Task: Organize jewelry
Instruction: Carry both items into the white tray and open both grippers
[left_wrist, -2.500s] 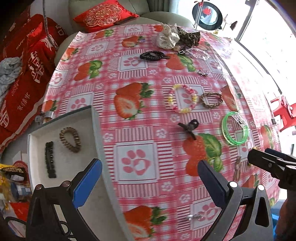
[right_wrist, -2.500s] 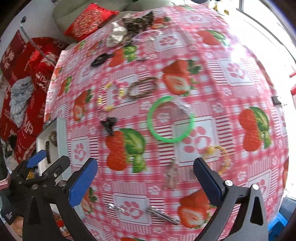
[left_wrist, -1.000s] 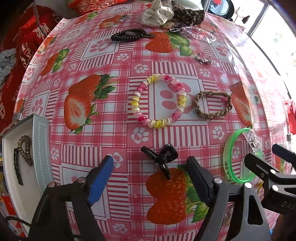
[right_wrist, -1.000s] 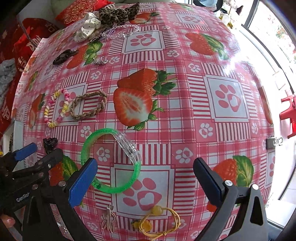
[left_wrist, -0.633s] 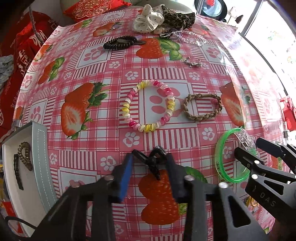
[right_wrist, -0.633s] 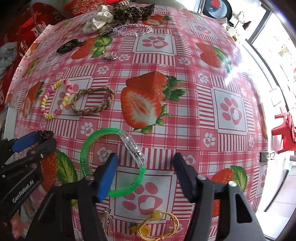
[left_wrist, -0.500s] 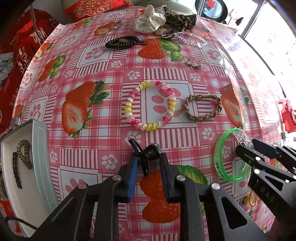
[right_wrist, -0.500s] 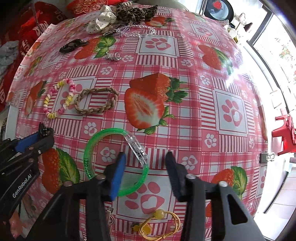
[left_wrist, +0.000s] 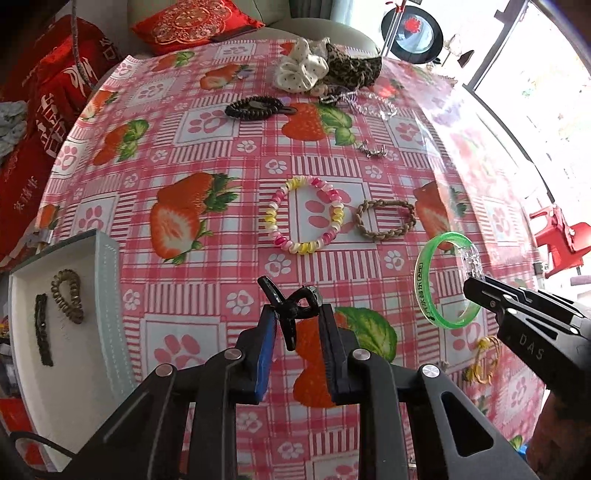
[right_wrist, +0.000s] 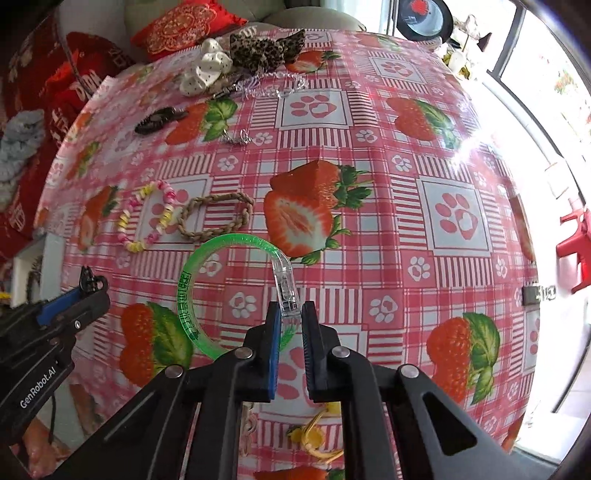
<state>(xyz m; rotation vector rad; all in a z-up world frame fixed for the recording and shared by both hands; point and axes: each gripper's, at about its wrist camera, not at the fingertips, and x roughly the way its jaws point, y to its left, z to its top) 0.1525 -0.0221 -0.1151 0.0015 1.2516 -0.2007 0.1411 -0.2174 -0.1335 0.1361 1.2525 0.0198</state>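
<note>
Two grips at once: your left gripper (left_wrist: 295, 325) is clenched on the black hair claw (left_wrist: 291, 308) near the table's (left_wrist: 221, 155) near edge, and your right gripper (right_wrist: 287, 321) pinches the green bangle (right_wrist: 192, 295) by its clear clasp. The white tray (left_wrist: 107, 280) sits at the table's left edge.

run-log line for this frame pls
left gripper: shut on black hair claw | right gripper: shut on green bangle | tray: two items

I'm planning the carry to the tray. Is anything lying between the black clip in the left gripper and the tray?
Nothing visible does. The left gripper holds the black hair clip, and only bare tablecloth lies between it and the white tray at the left.
</note>
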